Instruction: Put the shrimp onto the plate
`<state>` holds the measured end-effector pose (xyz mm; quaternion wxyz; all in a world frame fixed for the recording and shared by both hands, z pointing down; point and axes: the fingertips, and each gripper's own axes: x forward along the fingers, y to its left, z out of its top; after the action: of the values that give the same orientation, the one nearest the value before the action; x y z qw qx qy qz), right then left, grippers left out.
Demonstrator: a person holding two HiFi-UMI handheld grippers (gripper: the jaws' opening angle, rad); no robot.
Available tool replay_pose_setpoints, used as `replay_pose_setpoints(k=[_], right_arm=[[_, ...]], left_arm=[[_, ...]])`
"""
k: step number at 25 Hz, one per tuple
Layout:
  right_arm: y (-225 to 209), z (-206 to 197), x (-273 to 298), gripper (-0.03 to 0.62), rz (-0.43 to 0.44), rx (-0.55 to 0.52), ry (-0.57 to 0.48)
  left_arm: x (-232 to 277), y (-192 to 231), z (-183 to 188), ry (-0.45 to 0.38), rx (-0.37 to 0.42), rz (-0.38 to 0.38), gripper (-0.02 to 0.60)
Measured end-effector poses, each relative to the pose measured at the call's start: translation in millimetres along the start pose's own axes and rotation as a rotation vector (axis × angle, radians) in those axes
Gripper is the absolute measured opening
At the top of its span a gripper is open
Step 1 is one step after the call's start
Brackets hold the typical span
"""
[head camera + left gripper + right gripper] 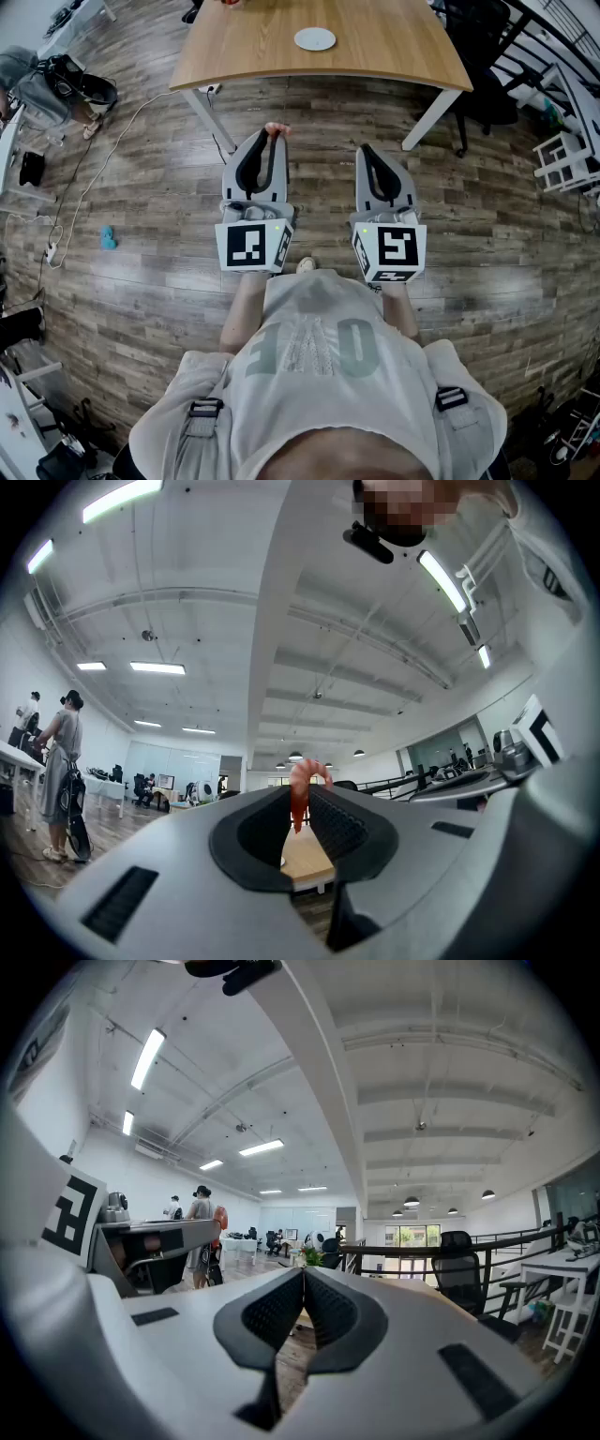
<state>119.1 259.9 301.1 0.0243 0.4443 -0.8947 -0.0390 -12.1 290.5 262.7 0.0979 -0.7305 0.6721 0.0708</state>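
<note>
A pink-orange shrimp (pixel 277 129) is pinched at the tips of my left gripper (pixel 270 138), held over the wood floor short of the table. In the left gripper view the shrimp (pixel 302 789) sticks up between the closed jaws of the left gripper (pixel 302 803). A small white plate (pixel 315 38) lies on the wooden table (pixel 234 56) ahead. My right gripper (pixel 367 153) is beside the left one, jaws together and nothing in them; in its own view the right gripper (pixel 304 1279) shows the pads touching.
The table's white legs (pixel 429 119) stand ahead of both grippers. A black office chair (pixel 483 84) and white racks (pixel 567 155) are at the right. Bags (pixel 56 89), a cable (pixel 103 159) and a small blue object (pixel 108 237) lie on the floor at the left.
</note>
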Motion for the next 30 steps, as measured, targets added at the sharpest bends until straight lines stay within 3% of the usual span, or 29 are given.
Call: replay_pose_setpoints(k=[12, 30], right_arm=[[6, -10, 14, 0.018, 0.009, -0.018, 0.038], [5, -17, 64, 0.02, -0.016, -0.005, 0.033]], left_arm=[[6, 19, -11, 0.017, -0.017, 0.022, 0.064], [47, 55, -28, -0.002, -0.039, -0.021, 0.064]])
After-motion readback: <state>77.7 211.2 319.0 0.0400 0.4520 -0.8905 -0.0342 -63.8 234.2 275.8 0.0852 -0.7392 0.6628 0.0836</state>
